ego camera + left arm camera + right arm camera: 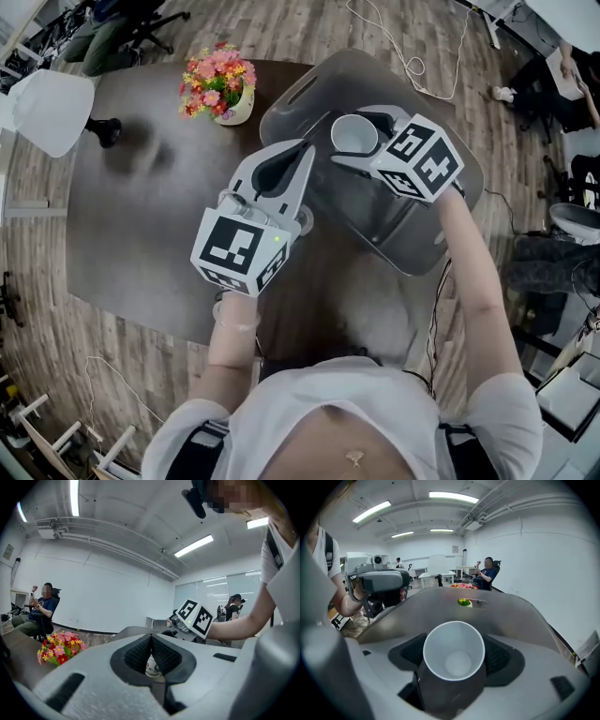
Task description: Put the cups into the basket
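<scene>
A white paper cup [354, 134] lies on its side between the jaws of my right gripper [358, 141], which is shut on it above the grey basket [281, 105]. In the right gripper view the cup [453, 651] shows its empty mouth, with the basket wall [440, 606] behind it. My left gripper [295, 155] hovers at the basket's left rim with its black pads [136, 656] meeting at the tips and nothing gripped. Below those pads, the left gripper view shows part of a white cup with red print [152, 668]; I cannot tell where it rests.
A pot of pink and red flowers [218, 80] stands on the dark table [141, 234] just left of the basket. A white lamp shade [52, 108] sits at the table's far left. Cables run over the wooden floor [412, 66] behind the basket.
</scene>
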{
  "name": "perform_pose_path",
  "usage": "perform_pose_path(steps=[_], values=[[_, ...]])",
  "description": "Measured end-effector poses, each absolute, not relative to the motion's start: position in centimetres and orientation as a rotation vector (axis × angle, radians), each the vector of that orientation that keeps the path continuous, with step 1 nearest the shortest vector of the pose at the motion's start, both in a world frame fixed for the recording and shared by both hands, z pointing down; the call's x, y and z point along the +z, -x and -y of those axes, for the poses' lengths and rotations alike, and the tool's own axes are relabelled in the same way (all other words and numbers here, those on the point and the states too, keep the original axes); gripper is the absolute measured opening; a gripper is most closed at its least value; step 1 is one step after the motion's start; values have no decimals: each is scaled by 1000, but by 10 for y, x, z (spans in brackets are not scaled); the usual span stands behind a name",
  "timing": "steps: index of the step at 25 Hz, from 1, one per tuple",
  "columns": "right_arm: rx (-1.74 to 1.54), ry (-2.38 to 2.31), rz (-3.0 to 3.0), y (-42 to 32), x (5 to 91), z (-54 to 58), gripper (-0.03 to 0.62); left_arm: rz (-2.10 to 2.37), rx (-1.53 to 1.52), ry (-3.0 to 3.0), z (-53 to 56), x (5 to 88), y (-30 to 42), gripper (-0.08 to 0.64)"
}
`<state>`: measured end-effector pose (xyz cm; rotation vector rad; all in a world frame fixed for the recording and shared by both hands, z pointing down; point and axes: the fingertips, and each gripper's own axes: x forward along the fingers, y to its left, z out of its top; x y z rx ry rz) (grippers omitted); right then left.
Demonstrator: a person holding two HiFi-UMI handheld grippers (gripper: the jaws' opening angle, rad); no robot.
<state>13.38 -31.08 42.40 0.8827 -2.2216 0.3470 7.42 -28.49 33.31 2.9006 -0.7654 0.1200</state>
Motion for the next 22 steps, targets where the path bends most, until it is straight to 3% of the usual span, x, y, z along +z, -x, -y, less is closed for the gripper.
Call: perform_pose_path(steps=[22], values=[[392,-842,2178,-144,534,374,373,814,64,-2834,295,351,-59,11]])
